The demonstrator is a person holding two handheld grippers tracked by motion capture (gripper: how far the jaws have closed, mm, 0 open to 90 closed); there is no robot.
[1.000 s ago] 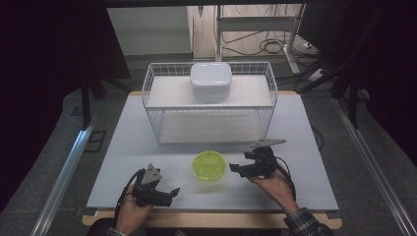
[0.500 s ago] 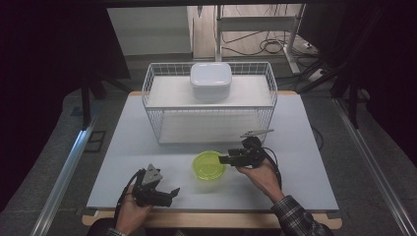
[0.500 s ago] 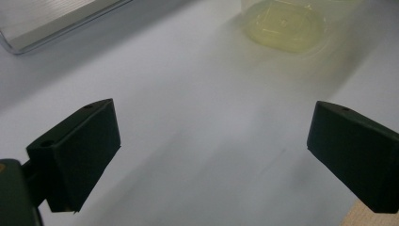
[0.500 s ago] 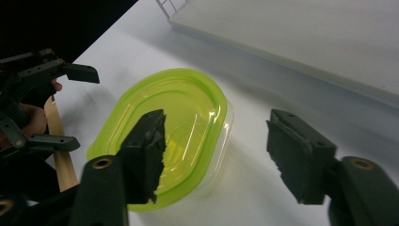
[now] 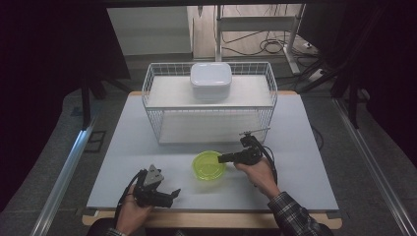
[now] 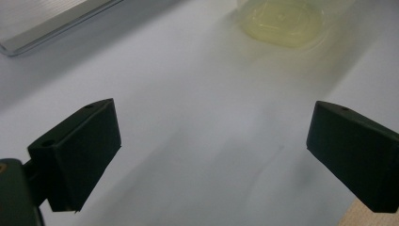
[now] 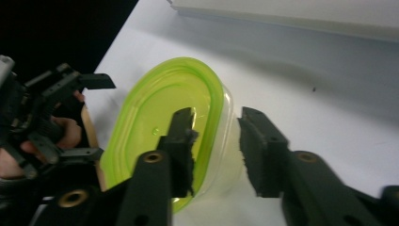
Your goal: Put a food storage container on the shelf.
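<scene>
My right gripper (image 7: 216, 141) at the green-lidded container (image 5: 209, 164) near the surface's (image 5: 314, 162) front, jaws parted astride its rim, not yet clamped, my left gripper (image 5: 169, 194) resting apart, jaws wide open on nothing, wire basket (image 5: 211, 105) behind

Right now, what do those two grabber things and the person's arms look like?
Both are black. The left gripper carries a grey three-cornered plate on top, and its fingers are chunky black blocks. The right gripper trails a black cable and has brass-coloured screws. The right arm wears a dark checked sleeve.
</scene>
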